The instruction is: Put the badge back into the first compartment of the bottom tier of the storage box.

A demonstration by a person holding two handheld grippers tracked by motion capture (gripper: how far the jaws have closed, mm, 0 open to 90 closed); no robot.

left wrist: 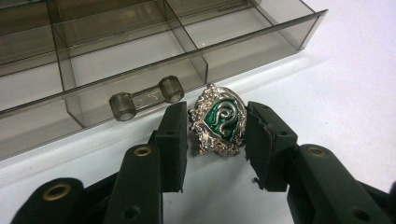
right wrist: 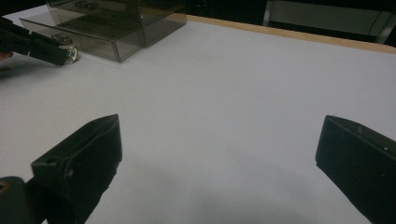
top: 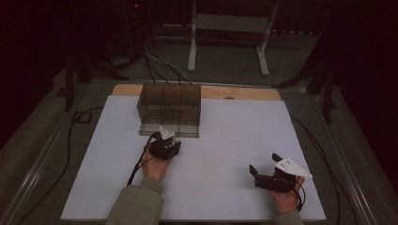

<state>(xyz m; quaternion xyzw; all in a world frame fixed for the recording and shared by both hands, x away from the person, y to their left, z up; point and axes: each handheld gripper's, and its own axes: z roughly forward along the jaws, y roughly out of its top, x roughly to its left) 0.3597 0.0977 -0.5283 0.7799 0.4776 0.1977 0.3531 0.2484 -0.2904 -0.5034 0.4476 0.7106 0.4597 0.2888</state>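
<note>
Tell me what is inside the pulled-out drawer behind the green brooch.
The drawer shows bare divided compartments; the brooch lies outside it. Its left end runs out of view.

In the high view the left gripper (top: 165, 143), at centre left, covers whatever sits between its jaws, and the smoky drawer cabinet (top: 170, 109) above it is too dark to count compartments. In the left gripper view the open drawer (left wrist: 140, 60) runs off the top and left edges; whether the pads touch the silver-and-green crest ring (left wrist: 218, 120) cannot be told. In the right gripper view, that ring (right wrist: 70, 53) at upper left is too small to read.
</note>
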